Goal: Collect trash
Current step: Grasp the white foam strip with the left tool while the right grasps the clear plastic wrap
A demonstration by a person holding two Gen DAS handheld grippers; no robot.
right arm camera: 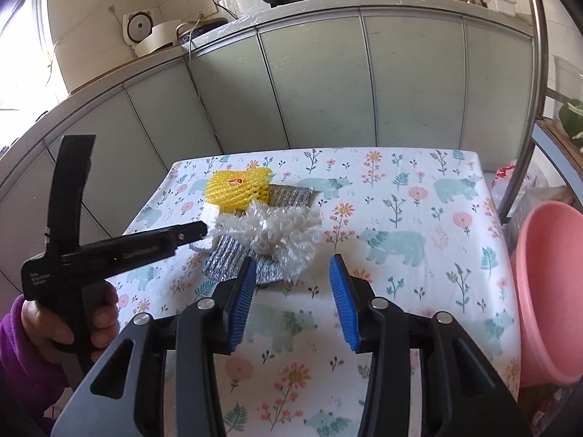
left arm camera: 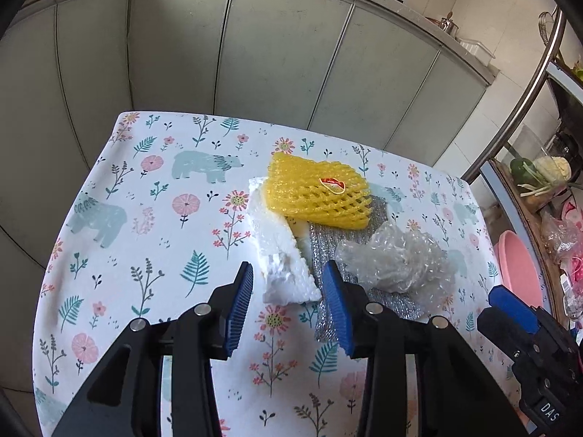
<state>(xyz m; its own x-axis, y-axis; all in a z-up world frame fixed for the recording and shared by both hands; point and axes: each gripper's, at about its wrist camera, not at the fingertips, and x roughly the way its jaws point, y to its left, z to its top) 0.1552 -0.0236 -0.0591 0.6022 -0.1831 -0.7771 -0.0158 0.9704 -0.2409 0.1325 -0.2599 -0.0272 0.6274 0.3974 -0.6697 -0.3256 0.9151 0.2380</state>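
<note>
A pile of trash lies on the floral tablecloth (left arm camera: 145,218): a yellow foam fruit net (left arm camera: 317,193) with a red sticker, a white foam chunk (left arm camera: 280,255), a crumpled clear bubble wrap (left arm camera: 397,262) and a silver foil sheet (left arm camera: 328,313) under them. My left gripper (left arm camera: 288,306) is open, its jaws just short of the white foam chunk's near end. My right gripper (right arm camera: 291,298) is open and empty, just in front of the bubble wrap (right arm camera: 277,229). The yellow net (right arm camera: 237,193) and foil sheet (right arm camera: 233,258) also show in the right wrist view.
A pink plastic basin (right arm camera: 546,291) stands beside the table's right edge. A metal rack (left arm camera: 528,83) with vegetables is to the right. Grey-green cabinet doors (right arm camera: 309,83) run behind the table, with pans on the counter above.
</note>
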